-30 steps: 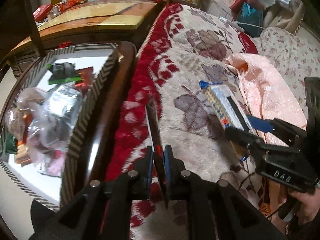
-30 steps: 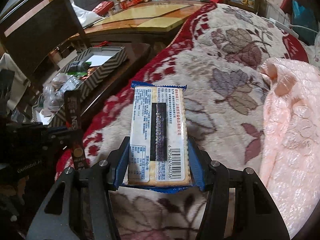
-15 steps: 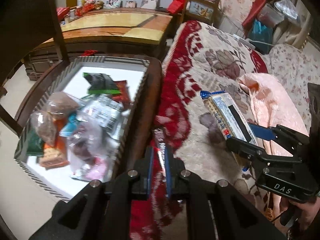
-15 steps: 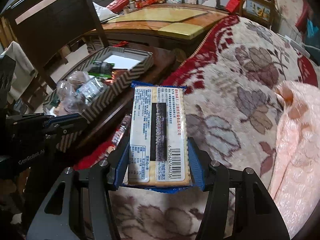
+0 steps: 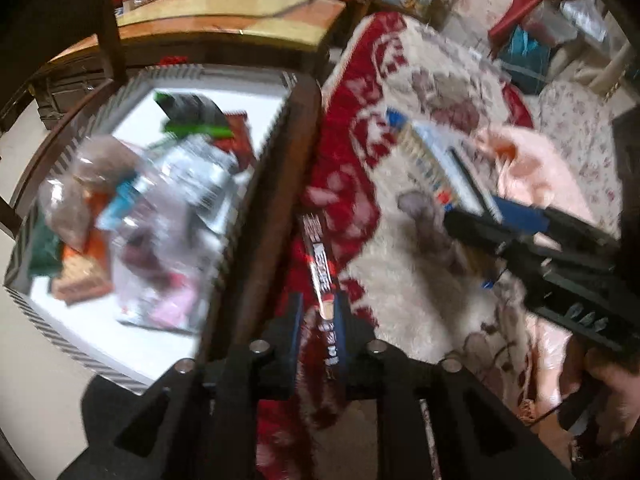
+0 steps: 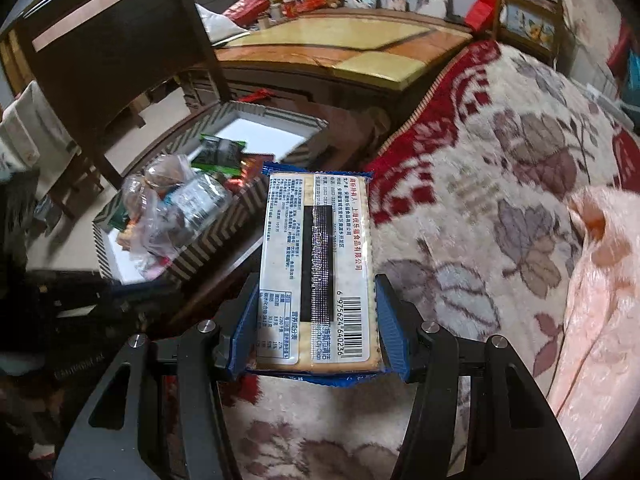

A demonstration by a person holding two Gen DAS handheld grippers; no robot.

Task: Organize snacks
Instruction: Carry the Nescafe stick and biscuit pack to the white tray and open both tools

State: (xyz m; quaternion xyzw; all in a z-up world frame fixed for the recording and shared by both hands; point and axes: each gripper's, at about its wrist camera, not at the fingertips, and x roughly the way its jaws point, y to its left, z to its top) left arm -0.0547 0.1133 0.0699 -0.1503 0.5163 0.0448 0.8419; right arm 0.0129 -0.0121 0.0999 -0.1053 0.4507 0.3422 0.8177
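Left gripper [image 5: 318, 316]: jaws opening, thin dark-red snack bar [image 5: 320, 264] between them, over the blanket's red border [image 5: 344, 128] beside striped snack box [image 5: 60, 332]. Right gripper [image 6: 316, 320]: clamped on cracker packet [image 6: 316, 264], above floral blanket, near the box

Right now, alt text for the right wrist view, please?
The right tongs grip a flat cracker pack by its long edges above a floral blanket. To its left, a striped box holds bagged snacks.
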